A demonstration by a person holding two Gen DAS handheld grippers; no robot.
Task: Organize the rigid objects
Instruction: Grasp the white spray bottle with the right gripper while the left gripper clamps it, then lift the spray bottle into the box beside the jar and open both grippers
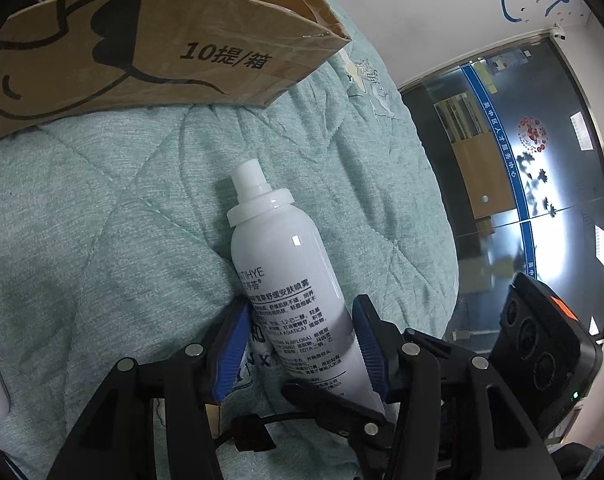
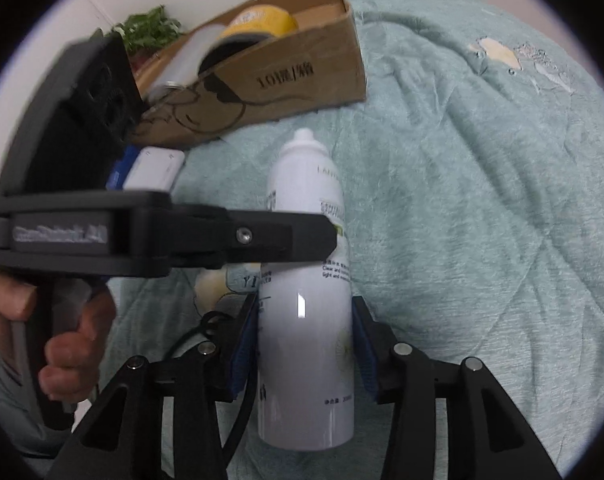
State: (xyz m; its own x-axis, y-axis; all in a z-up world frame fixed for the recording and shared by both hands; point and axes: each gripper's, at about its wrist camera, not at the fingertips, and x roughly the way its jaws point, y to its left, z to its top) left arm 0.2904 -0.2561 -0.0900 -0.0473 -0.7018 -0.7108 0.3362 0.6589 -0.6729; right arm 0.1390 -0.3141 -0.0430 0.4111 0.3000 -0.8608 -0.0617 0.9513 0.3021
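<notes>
A white spray bottle (image 1: 278, 264) lies on a green quilt (image 1: 102, 240), its nozzle toward a cardboard box (image 1: 142, 60). My left gripper (image 1: 300, 344) is shut on its lower body, a blue pad against each side. In the right wrist view the same bottle (image 2: 306, 208) lies lengthwise between the blue pads of my right gripper (image 2: 304, 344), which is shut on its lower half. The left gripper's black finger (image 2: 262, 236) reaches in from the left across the bottle's middle, with a hand (image 2: 62, 340) on its handle. The right gripper's camera housing (image 1: 542, 340) shows at the left view's right edge.
The cardboard box (image 2: 282, 64) stands at the far side of the quilt (image 2: 482, 200) and holds a yellow roll (image 2: 262, 20) and a pale tube. A white flat device (image 2: 154, 170) lies by the box. Green plants (image 2: 150, 28) stand behind. A glass door (image 1: 522, 180) is off the bed's right.
</notes>
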